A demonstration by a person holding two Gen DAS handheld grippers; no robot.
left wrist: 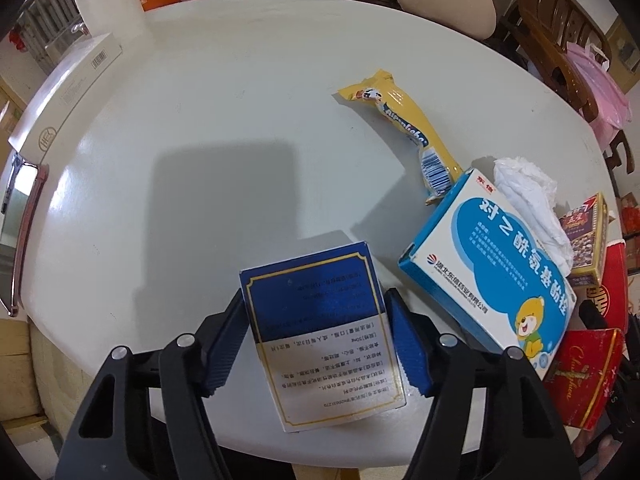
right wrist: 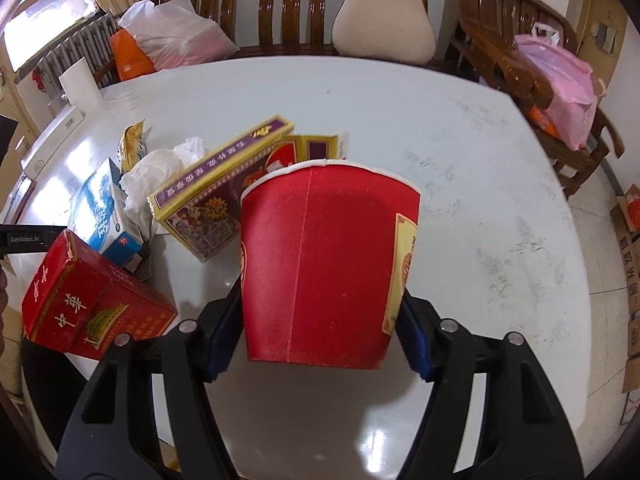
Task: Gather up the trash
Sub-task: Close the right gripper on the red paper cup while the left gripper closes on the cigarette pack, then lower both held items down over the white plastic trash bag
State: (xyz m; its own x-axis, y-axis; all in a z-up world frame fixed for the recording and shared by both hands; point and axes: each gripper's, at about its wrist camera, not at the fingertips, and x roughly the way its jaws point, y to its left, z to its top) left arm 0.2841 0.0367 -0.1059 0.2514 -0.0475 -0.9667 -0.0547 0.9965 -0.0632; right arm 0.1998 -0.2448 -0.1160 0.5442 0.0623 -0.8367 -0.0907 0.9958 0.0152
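left gripper (left wrist: 318, 344): i'm clamping the blue box (left wrist: 320, 336), pads pressing both its sides, nothing loose between them.
blue box axis: long side is running straight out along my fingers, far end tipping slightly left; it's lifted a bit, casting a shadow on the table (left wrist: 224, 120).
blue box look: dark blue top with gold border, white lower panel with small print, corners crisp, rigid carton i'd guess.
right gripper (right wrist: 320, 320): i'm squeezing the red cup (right wrist: 328, 264), fingers closed against its lower sides, white rim pointing away from me.
red cup look: paper, red with a yellow label on the right side, a seam down the front, rim looking slightly bent.
key relation: both hands are full, so i'm judging the next move is a carry to a bin, and no bin is showing in either view.
leftover trash: yellow wrapper (left wrist: 404, 128) is lying diagonally, ahead and right of the left fingers; med box (left wrist: 488, 264), tissue (left wrist: 528, 200), purple box (right wrist: 224, 188) and red pack (right wrist: 92, 300) are sitting between the two hands.
nearer hand: wrapper is closer to my left; purple box is closer to my right, just behind the cup.
risk: cup wall may be crushing under the squeeze, i can't tell how much.
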